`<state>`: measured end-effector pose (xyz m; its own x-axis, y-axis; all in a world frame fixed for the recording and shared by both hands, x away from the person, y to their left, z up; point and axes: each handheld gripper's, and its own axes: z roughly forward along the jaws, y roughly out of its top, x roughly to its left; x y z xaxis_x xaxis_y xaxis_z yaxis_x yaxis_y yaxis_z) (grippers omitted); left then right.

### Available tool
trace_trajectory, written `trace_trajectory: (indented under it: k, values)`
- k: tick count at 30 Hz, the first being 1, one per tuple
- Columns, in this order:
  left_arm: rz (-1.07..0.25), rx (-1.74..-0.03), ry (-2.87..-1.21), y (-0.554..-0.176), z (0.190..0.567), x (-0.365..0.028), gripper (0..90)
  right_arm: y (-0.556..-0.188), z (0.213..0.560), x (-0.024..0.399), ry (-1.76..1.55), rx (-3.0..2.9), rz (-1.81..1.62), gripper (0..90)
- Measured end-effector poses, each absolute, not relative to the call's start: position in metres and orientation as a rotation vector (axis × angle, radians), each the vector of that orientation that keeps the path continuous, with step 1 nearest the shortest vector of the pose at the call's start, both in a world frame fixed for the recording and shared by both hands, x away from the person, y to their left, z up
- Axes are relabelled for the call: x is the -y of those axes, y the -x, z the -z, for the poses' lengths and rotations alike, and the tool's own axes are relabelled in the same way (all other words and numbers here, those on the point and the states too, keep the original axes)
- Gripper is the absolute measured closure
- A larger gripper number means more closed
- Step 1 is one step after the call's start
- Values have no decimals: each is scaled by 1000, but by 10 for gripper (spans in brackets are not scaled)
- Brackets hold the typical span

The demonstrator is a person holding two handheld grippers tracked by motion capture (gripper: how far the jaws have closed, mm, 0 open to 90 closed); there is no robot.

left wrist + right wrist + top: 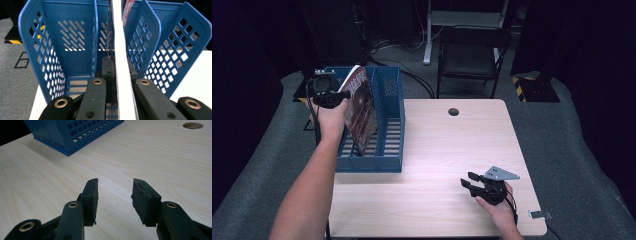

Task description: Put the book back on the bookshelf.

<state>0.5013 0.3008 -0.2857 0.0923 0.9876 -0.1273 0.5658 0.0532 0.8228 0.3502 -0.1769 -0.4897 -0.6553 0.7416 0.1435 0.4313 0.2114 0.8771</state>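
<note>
Clamping magazine in blue rack, left gripper; right gripper apart.

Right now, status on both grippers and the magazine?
Left gripper shut on magazine, over blue file rack. Right gripper open, empty. Nothing blocking.

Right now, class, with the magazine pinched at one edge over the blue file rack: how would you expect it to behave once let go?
The magazine looks thin and glossy, so it probably flexes and may slide. It leans in the blue file rack, so once the left gripper lets go it likely slumps against a divider. The rack, tall and perforated, seems light and might shift if nudged.
</note>
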Motion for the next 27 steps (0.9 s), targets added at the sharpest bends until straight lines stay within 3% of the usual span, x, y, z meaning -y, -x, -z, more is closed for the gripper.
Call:
trace_trajectory:
  k: [27]
  values:
    - [-693,-1571,-1634,-505,311,-294,843,-351,490,178,-1097,-2183,-1416,559]
